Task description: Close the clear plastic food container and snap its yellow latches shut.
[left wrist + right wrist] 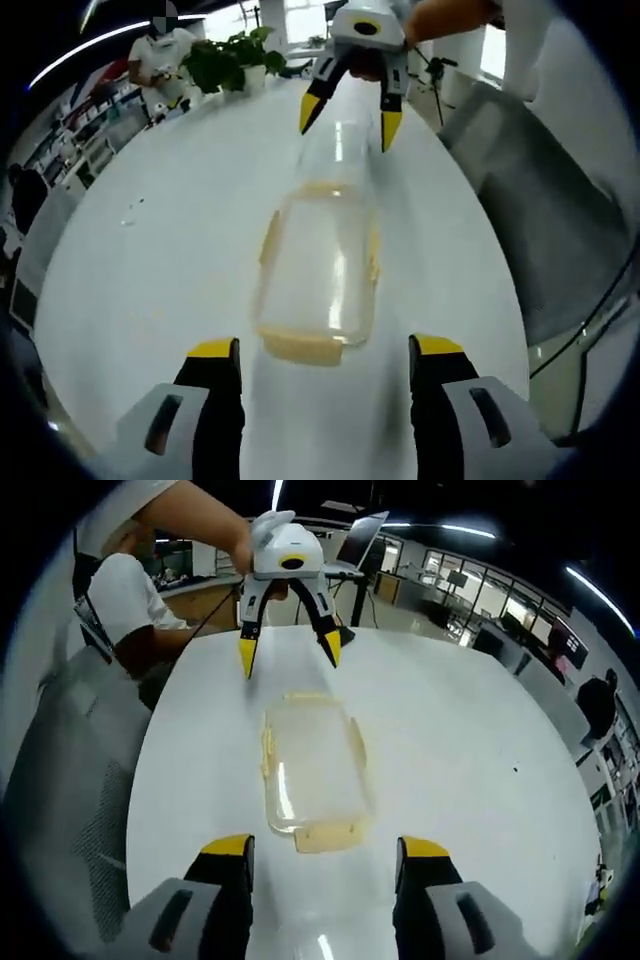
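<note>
The white tabletop (470,780) is broad and bare around the work, its rounded edge well away from the container on every side, so both hands have free room to come in; a grey chair (545,215) stands off one side and a potted plant (232,55) sits at the far end in the left gripper view. The clear plastic food container (315,770) lies flat near the middle of the tabletop, lengthwise between the two grippers, its lid seemingly on, though I cannot tell if it is fully seated. The left gripper (325,352) and the right gripper (325,845) face each other from opposite short ends, both with fingers spread apart and holding nothing, not touching the box. The yellow latches (325,837) at the ends and sides look unsnapped, so the step in hand appears to be the approach; the next move likely calls for pressing an end latch down squarely while the other gripper steadies the box against sliding.
</note>
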